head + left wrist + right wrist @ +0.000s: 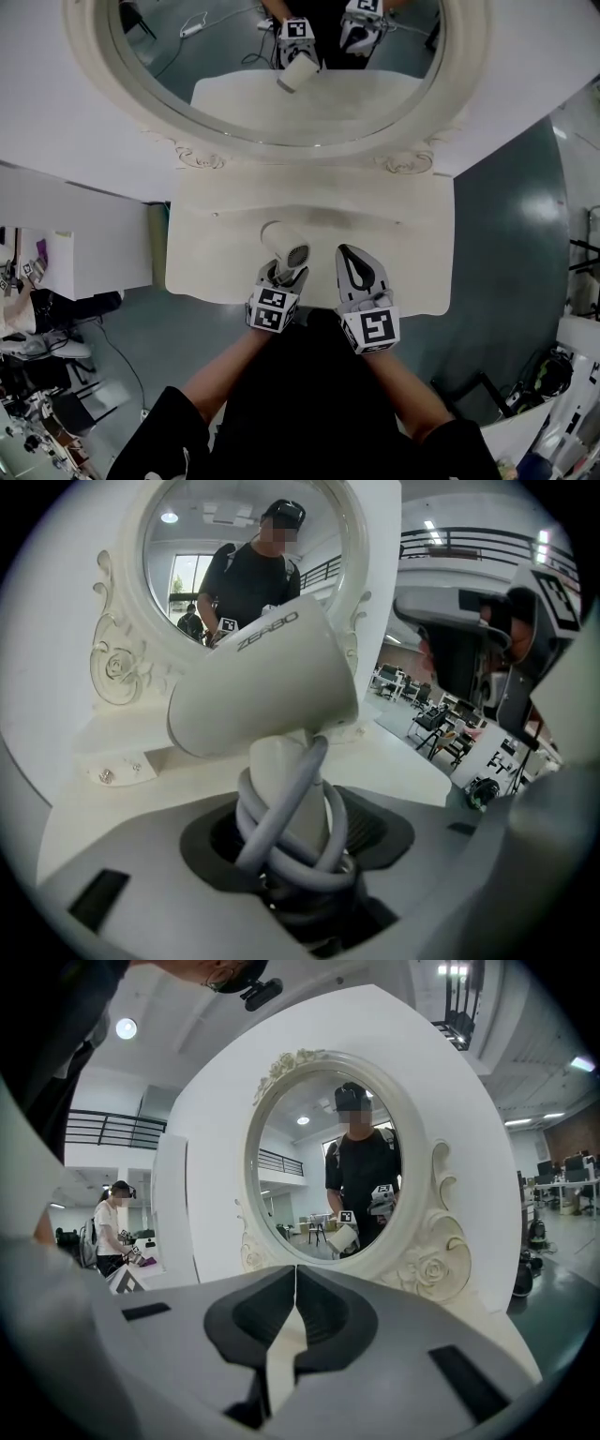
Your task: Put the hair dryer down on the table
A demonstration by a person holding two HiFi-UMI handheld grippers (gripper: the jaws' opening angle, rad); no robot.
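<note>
A white hair dryer is held upright over the near half of the cream dressing table. My left gripper is shut on its handle, which has the grey cord wound round it. The barrel fills the left gripper view, tilted up to the right. My right gripper hovers just right of the dryer with its jaws together and nothing between them; in the right gripper view the gripper faces the mirror.
An oval mirror in an ornate cream frame rises at the table's back and reflects both grippers. A white panel stands to the left. Chairs and gear crowd the floor at lower left.
</note>
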